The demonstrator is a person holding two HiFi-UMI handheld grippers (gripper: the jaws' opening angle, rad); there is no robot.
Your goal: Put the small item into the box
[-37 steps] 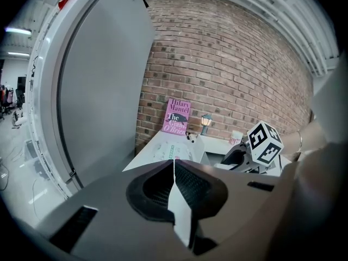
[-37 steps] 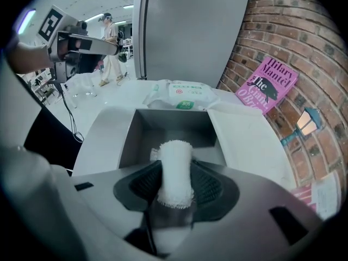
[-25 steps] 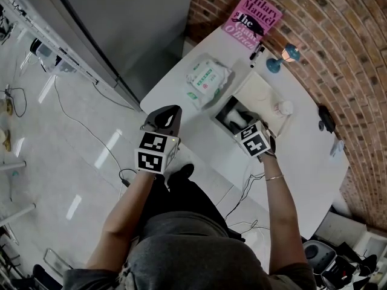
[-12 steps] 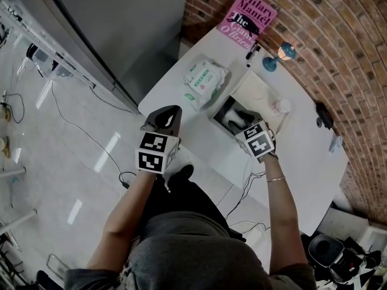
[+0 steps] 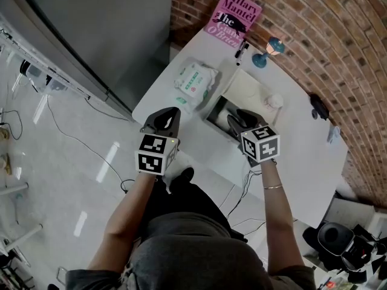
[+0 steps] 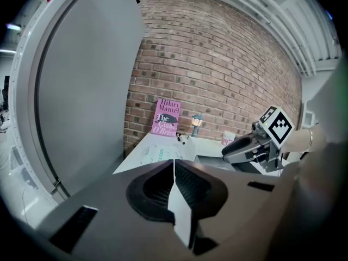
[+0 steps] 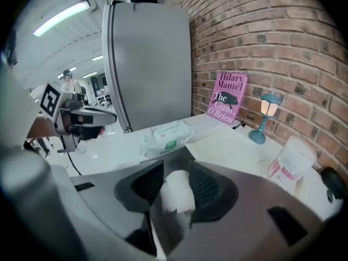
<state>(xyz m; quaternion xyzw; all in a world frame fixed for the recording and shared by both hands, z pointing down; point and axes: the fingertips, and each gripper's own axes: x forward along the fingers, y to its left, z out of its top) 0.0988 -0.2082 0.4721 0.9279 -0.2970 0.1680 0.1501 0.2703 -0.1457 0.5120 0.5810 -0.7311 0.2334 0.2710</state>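
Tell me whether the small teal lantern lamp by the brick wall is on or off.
On: the small teal lantern lamp glows warm orange in both the right gripper view and the head view.

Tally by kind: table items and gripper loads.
Pink paperback book: 1
White-green wipes pack: 1
Blue lantern lamp: 1
Open white box: 1
Pink-labelled white tub: 1
Black pen: 1
Black rounded object: 1
Pale unclear item: 1
White roll in closing right gripper: 1
Total: 9

One left gripper (image 5: pixel 168 116), one right gripper (image 5: pixel 239 117), one box (image 5: pixel 215 109), one book (image 5: pixel 233 17), one wipes pack (image 5: pixel 195 82), one lamp (image 5: pixel 266 51), one white roll (image 7: pixel 175 192)
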